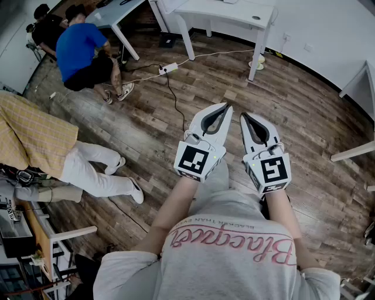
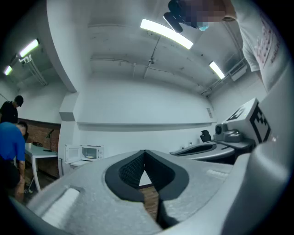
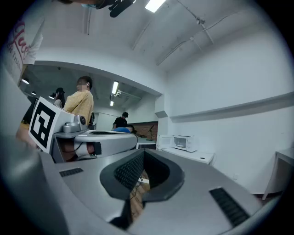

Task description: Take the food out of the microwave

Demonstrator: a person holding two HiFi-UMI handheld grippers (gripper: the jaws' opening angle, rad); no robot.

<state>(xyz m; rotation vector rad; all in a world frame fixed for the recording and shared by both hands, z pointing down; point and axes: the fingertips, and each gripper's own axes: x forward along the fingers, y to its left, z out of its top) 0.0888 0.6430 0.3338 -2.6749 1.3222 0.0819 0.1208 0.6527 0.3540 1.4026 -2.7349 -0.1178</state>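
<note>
White desk (image 1: 225, 13), power strip (image 1: 168, 68), wooden floor (image 1: 293, 105)

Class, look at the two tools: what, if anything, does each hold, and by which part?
Nothing is held. The left tool and the right tool are both shut with nothing between the jaws; the microwave stands far off across the room.

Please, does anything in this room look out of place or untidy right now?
A white power strip lies loose on the wooden floor, its cables trailing across the walkway. The door of the far microwave may stand open; too small to be sure. Nothing spilled or broken shows.
</note>
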